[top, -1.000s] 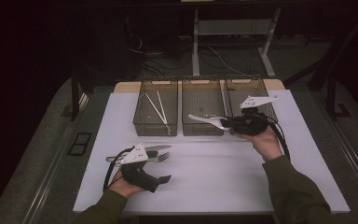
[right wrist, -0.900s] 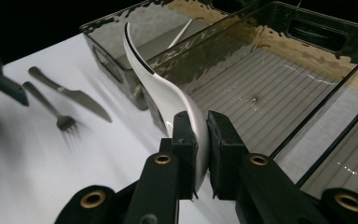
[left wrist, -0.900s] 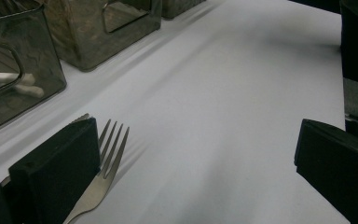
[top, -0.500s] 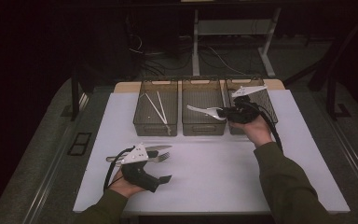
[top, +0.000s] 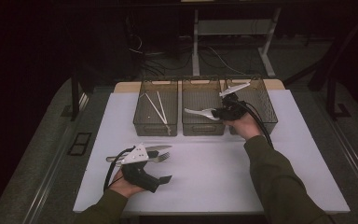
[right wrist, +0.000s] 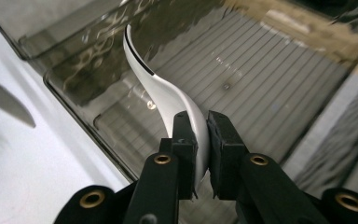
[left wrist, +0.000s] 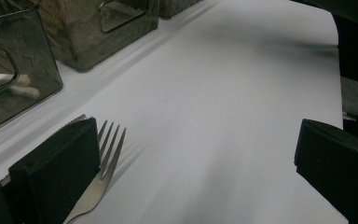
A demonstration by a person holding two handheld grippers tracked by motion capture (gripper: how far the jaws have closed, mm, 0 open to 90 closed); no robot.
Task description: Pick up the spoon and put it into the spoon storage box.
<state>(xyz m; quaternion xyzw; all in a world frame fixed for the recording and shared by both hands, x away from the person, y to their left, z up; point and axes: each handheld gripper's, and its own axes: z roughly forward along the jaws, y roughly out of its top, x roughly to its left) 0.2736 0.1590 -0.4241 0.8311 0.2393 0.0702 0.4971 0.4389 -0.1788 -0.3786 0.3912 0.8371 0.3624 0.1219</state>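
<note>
My right gripper (top: 222, 112) is shut on the handle of a white plastic spoon (top: 198, 111), which it holds level over the middle bin (top: 203, 129), bowl end to the left. In the right gripper view the two pads pinch the spoon (right wrist: 167, 95) above the bin's ribbed floor (right wrist: 261, 84). My left gripper (top: 157, 166) rests on the white table cover near the front, jaws open with nothing between them. A metal fork (top: 161, 157) and a knife (top: 157, 148) lie just beyond it. In the left gripper view the fork (left wrist: 106, 163) lies beside the left jaw.
Three dark see-through bins stand in a row at the back: the left bin (top: 153, 127) holds two white sticks (top: 158, 106), and the right bin (top: 266, 116) is behind my right hand. A wide stretch of white cover (top: 223, 172) lies in front of the bins.
My right hand has carried the spoon to the left and a little farther back, from in front of the right bin to over the middle bin. The left hand has stayed put.
</note>
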